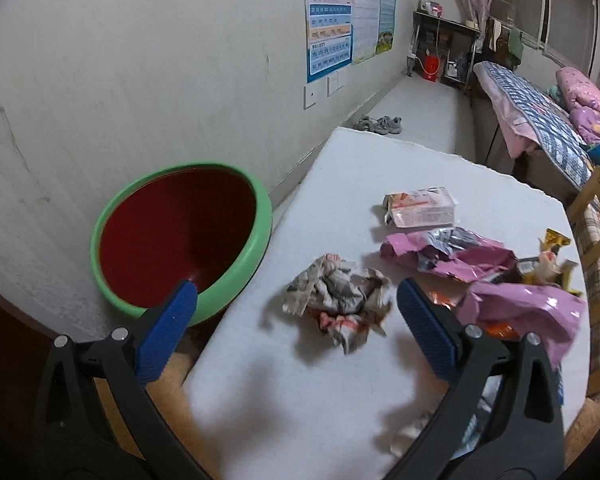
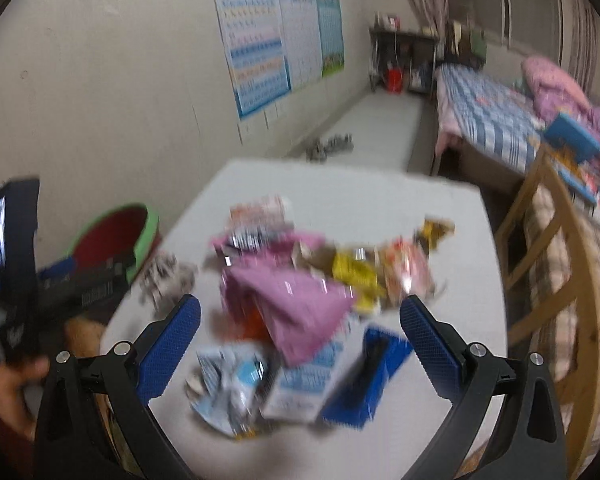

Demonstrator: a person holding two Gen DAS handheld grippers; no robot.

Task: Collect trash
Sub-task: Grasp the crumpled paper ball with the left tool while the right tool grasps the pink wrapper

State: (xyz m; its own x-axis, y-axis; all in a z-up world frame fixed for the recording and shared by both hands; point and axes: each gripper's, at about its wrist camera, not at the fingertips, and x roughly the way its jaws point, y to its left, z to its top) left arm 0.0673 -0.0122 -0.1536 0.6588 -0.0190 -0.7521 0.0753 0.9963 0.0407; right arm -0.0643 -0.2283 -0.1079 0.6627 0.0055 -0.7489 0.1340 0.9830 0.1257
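Left gripper (image 1: 295,304) hangs over the near left part of the white table (image 1: 380,168), fingers (image 1: 167,332) spread wide, nothing between them. Crumpled newspaper ball (image 1: 338,300) lies on the table just ahead, in the gap between the blue pads, not touched. Green-rimmed bin (image 1: 179,236) with dark red inside stands off the table's left edge against the wall, left fingertip overlaps its rim in view. Further back on the table: pinkish-white carton (image 1: 420,208) lying flat, pink wrapper (image 1: 452,256) behind the right finger, second pink wrapper (image 1: 528,312) at the right edge, yellow wrapper (image 1: 556,256) beside them. Right wrist view is motion-blurred. Right gripper (image 2: 300,312) is above the near middle of the table (image 2: 440,216), fingers (image 2: 432,340) wide apart and empty. Below and between them sits the trash heap: pink bag (image 2: 295,304) on top, light blue and white packet (image 2: 231,384) near front left, blue box (image 2: 368,376) front right, yellow packet (image 2: 352,272) and orange-white packet (image 2: 408,272) behind. Newspaper ball (image 2: 167,276) is left of the heap, bin (image 2: 111,236) further left by the wall. The other gripper's dark body (image 2: 83,284) and a hand (image 2: 11,384) holding it show at the left edge. Wooden chair (image 2: 552,280) stands right of the table, bed (image 2: 496,116) beyond, posters (image 2: 275,40) on the wall.
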